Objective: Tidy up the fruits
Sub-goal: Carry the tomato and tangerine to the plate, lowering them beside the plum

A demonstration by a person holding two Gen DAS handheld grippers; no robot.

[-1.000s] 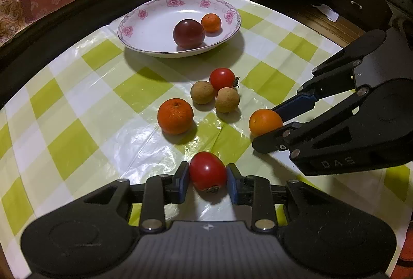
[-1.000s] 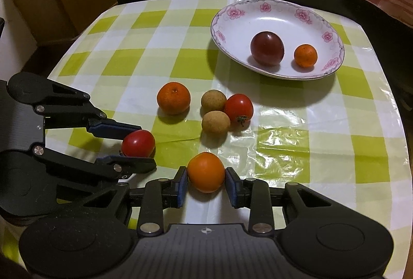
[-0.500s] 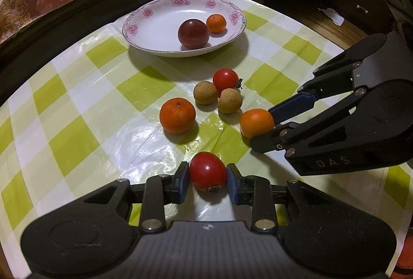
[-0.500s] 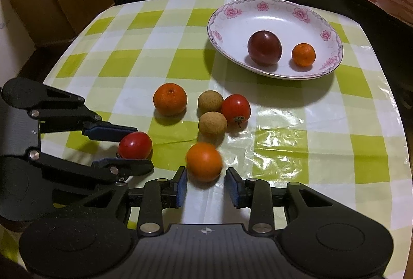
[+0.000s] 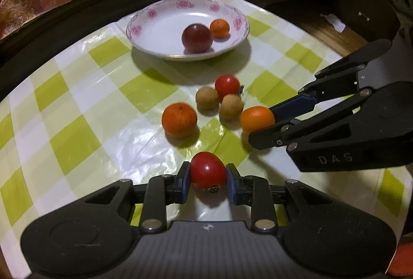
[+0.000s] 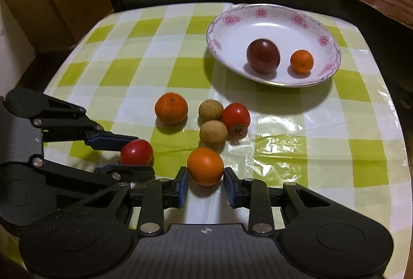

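Observation:
My left gripper (image 5: 208, 182) is shut on a red tomato (image 5: 208, 170), low over the checked table; it also shows in the right wrist view (image 6: 136, 153). My right gripper (image 6: 206, 186) is open, its pads a little apart from an orange fruit (image 6: 205, 165) that sits on the cloth between them; the same fruit shows in the left wrist view (image 5: 256, 118). A floral plate (image 6: 232, 20) at the back holds a dark red plum (image 6: 263, 55) and a small orange (image 6: 301, 61).
On the cloth between grippers and plate lie a tangerine (image 6: 171, 108), two brown longans (image 6: 210, 110) (image 6: 213, 132) and a second red tomato (image 6: 235, 118). A pink quilted bed runs behind the table. The table's right edge (image 6: 402, 139) is close.
My right gripper opened and let go of the orange fruit, which now sits on the cloth between its pads. Both views have moved closer to the plate. The left gripper still holds the tomato.

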